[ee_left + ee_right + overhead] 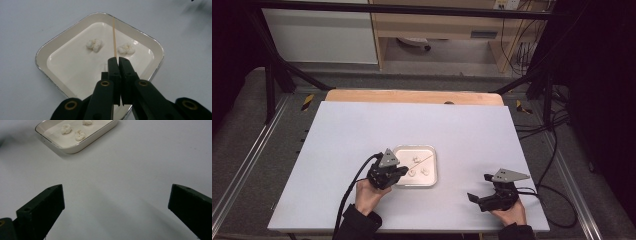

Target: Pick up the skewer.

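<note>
Centre of high view: white tray (432,150) on the table (337,150), three pale lumps (94,45) inside.
Left gripper (118,59): jaws pinched on a thin wooden stick (114,37).
Stick axis: runs up-frame in the left gripper view, across the tray to its far rim.
Right gripper (116,202): lower right of high view, jaws wide apart, holding nothing.

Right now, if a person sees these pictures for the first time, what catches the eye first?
Probably the white tray near the middle of the pale table, with small white pieces inside. The left tongs are shut on a thin wooden stick that reaches over the tray, while the right tongs rest wide open on the table to its right.
</note>
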Tool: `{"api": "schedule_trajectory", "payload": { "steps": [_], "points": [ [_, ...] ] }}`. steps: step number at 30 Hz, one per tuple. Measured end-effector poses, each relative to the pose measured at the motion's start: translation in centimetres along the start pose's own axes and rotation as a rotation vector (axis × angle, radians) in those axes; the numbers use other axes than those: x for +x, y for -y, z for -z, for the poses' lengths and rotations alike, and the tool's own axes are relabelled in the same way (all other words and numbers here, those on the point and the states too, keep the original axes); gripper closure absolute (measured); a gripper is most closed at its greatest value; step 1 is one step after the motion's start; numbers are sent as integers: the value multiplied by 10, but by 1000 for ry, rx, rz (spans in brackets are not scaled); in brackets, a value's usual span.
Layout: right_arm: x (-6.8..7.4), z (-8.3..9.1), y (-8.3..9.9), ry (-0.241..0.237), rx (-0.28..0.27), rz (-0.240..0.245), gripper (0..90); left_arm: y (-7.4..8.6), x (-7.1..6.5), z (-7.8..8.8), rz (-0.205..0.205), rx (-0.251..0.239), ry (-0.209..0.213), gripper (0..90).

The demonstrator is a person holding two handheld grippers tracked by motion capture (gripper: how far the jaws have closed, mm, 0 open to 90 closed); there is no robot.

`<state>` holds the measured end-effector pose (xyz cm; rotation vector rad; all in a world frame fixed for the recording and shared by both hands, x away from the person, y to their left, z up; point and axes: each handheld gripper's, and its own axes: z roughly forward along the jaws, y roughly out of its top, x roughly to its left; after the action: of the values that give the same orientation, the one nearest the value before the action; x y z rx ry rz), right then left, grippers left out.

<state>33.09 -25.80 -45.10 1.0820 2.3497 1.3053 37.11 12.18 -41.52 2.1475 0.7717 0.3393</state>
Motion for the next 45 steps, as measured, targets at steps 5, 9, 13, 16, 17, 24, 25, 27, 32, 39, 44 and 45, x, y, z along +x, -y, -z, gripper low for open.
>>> {"api": "schedule_trajectory", "payload": {
  "steps": [5, 9, 13, 16, 17, 24, 25, 27, 32, 39, 44, 45],
  "points": [
    [5, -2, -5, 12, 12, 42, 12, -2, -5, 1, -14, -1, 16, 885],
    [8, -4, -8, 17, 21, 67, 12, -3, -8, 1, -28, 6, 27, 885],
    [13, -8, -13, 25, 36, 107, 12, -6, -13, -1, -41, 13, 39, 885],
    [17, -10, -17, 30, 43, 130, 14, -9, -17, -3, -56, 17, 51, 885],
    [20, -11, -19, 40, 52, 160, 14, -10, -19, -3, -62, 18, 56, 885],
    [29, -15, -27, 52, 62, 223, 16, -16, -29, -5, -100, 29, 75, 885],
    [32, -16, -30, 53, 64, 248, 17, -17, -31, -5, -101, 29, 77, 885],
    [33, -17, -31, 54, 69, 256, 17, -19, -33, -6, -112, 34, 82, 885],
    [40, -21, -37, 66, 87, 315, 22, -22, -38, -8, -132, 44, 90, 886],
    [49, -24, -46, 81, 115, 406, 42, -28, -45, -10, -155, 52, 103, 885],
    [55, -26, -50, 95, 132, 470, 64, -32, -50, -10, -174, 60, 113, 885],
    [56, -27, -51, 98, 134, 486, 69, -32, -51, -10, -175, 57, 114, 885]
  ]
}}
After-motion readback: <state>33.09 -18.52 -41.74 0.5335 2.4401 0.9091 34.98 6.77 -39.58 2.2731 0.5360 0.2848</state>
